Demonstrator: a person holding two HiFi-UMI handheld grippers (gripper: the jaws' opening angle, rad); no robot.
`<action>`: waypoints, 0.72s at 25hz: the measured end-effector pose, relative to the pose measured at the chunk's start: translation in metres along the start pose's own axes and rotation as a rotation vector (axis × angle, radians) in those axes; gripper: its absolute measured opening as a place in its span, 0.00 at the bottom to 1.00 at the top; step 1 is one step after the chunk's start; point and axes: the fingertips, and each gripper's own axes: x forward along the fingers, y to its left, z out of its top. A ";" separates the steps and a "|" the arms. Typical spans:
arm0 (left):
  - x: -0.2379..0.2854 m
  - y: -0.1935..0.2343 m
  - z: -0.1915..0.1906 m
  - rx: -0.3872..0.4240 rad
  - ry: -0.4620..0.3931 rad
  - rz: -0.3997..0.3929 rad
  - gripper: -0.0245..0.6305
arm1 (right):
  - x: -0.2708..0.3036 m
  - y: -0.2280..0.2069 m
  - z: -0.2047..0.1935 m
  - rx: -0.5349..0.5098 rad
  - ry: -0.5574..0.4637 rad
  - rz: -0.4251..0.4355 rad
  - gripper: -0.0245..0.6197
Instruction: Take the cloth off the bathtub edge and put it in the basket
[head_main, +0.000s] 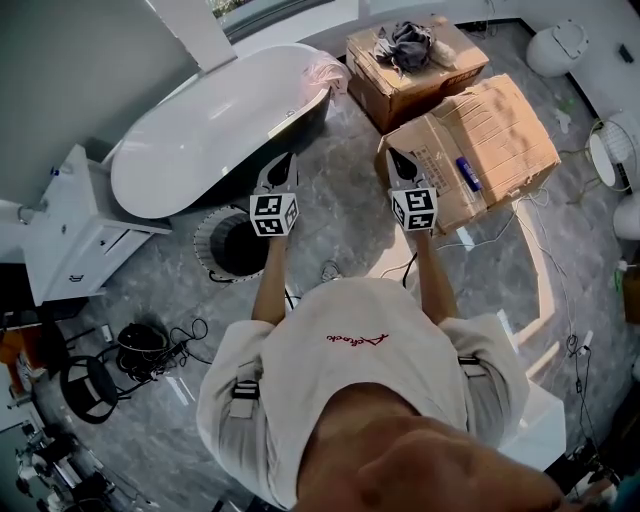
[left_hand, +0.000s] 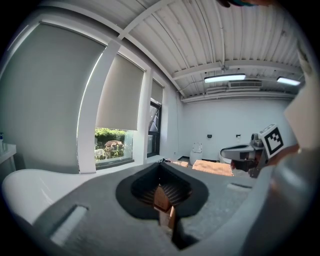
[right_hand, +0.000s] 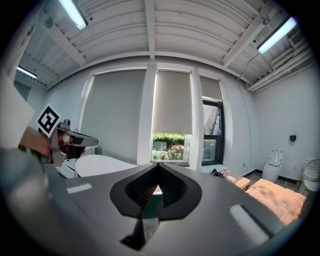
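- Head view, looking steeply down: a person in a pale shirt stands at frame centre with both arms stretched toward twelve o'clock and a gripper in each hand.
- The left gripper (head_main: 284, 163) is clenched with nothing in it. The left gripper view shows its jaws pressed together with nothing between the pads.
- The right gripper (head_main: 395, 158) is likewise clenched and bare. The right gripper view shows the two jaws meeting.
- An oval freestanding bathtub with a white inside and a dark outer shell (head_main: 200, 140) lies at ten to eleven o'clock.
- A crumpled pale pink cloth (head_main: 325, 72) sits at twelve o'clock, draped on the tub's rim at its far end. It is well apart from both grippers.
- A round basket with a white ribbed wall (head_main: 205, 235) stands on the floor at nine o'clock, just beside the tub's near flank and below the left gripper. Its inside reads dark, and I cannot make out anything more in it.
- A brown cardboard box (head_main: 400, 90) stands at one o'clock, near the pink cloth. A heap of dark grey fabric (head_main: 405, 45) lies on its top.
- A larger, worn cardboard box (head_main: 490, 125) stands at two o'clock. A small blue object (head_main: 468, 172) lies on its top, and the right gripper is over its near edge.
- A white cabinet (head_main: 80, 225) stands at nine o'clock, by the tub's near end.
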 end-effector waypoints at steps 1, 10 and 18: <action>0.002 0.006 0.002 0.000 -0.005 -0.002 0.04 | 0.005 0.002 0.002 -0.004 -0.001 -0.002 0.05; 0.007 0.054 0.003 -0.007 -0.016 -0.012 0.04 | 0.046 0.027 0.013 -0.027 0.002 -0.003 0.05; 0.008 0.070 -0.003 0.023 0.002 0.002 0.04 | 0.063 0.039 0.009 -0.025 0.011 0.022 0.05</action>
